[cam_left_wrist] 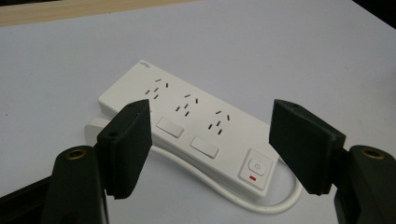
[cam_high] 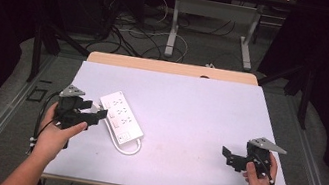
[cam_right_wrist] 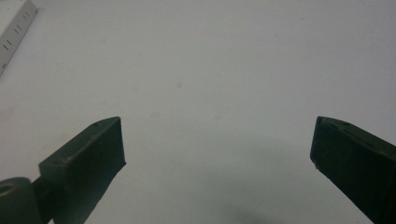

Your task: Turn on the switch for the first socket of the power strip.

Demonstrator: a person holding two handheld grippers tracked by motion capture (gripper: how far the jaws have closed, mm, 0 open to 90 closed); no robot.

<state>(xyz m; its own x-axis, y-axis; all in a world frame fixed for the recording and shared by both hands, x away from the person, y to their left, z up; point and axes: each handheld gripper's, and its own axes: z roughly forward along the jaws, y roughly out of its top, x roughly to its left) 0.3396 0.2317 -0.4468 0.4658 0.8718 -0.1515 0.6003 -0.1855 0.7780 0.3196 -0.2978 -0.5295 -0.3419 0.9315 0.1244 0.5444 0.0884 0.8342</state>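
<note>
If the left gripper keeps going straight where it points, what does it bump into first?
Most likely the white power strip. The left gripper aims right at it with jaws open and nothing between them, though how far apart they are is hard to judge.

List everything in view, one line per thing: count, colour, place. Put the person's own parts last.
power strip: one, white, left part of the mat, lying flat at an angle, just ahead of the left gripper
cord: one, white, looped along the strip's near side
table mat: one, pale lilac-grey, covering the tabletop
table: one, light wood edge showing at the far side
second table: one, pale top on grey legs, on the floor behind
floor cables: several, black and white, behind the table
left gripper: one, black, jaws open toward the strip
right gripper: one, black, jaws open over bare mat, right side
hands: two, at the near edge
</note>
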